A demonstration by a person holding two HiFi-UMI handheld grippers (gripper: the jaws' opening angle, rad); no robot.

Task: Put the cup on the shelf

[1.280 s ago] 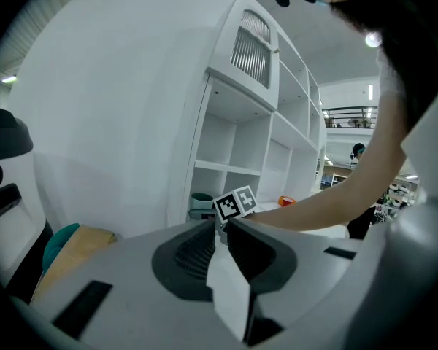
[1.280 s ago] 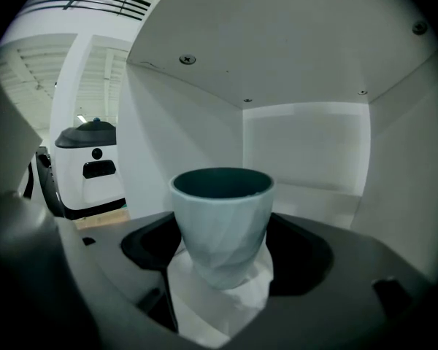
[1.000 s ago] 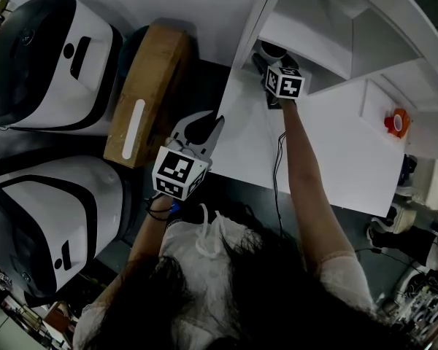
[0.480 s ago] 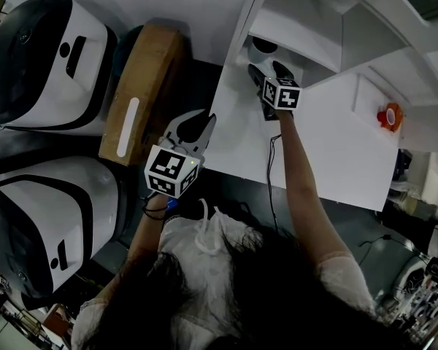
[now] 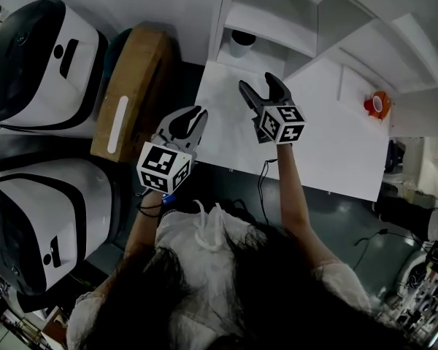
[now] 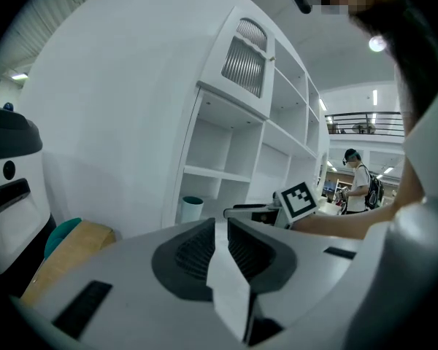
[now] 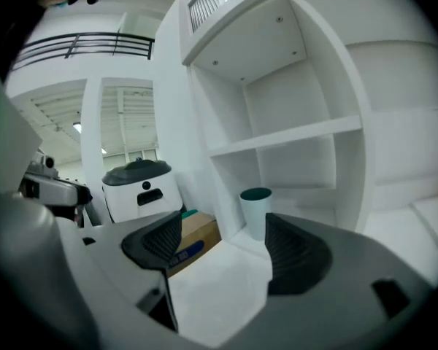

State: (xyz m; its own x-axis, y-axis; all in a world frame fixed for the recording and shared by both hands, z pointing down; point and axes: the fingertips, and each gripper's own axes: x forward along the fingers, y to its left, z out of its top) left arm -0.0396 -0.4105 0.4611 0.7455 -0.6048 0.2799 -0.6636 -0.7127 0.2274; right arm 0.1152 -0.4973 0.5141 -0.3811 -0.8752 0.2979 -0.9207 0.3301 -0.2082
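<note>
A pale cup (image 5: 241, 42) with a dark teal rim stands upright in the lowest left compartment of the white shelf unit (image 5: 277, 26), at the back of the white desk (image 5: 328, 141). My right gripper (image 5: 259, 86) hovers over the desk, well short of the cup, open and holding nothing. The right gripper view shows the cup (image 7: 256, 211) beyond the gap of that gripper (image 7: 223, 240). My left gripper (image 5: 189, 117) hangs by the desk's left edge, shut and empty. In the left gripper view the cup (image 6: 192, 208) shows past that gripper (image 6: 220, 228).
Two white-and-black machines (image 5: 40, 57) stand at the left beside a cardboard box (image 5: 131, 93). An orange-red object (image 5: 378, 105) sits at the desk's right. A person (image 6: 361, 184) stands far off in the left gripper view.
My right gripper has pulled back out of the shelf compartment toward me, leaving the cup standing there. The left gripper has barely moved.
</note>
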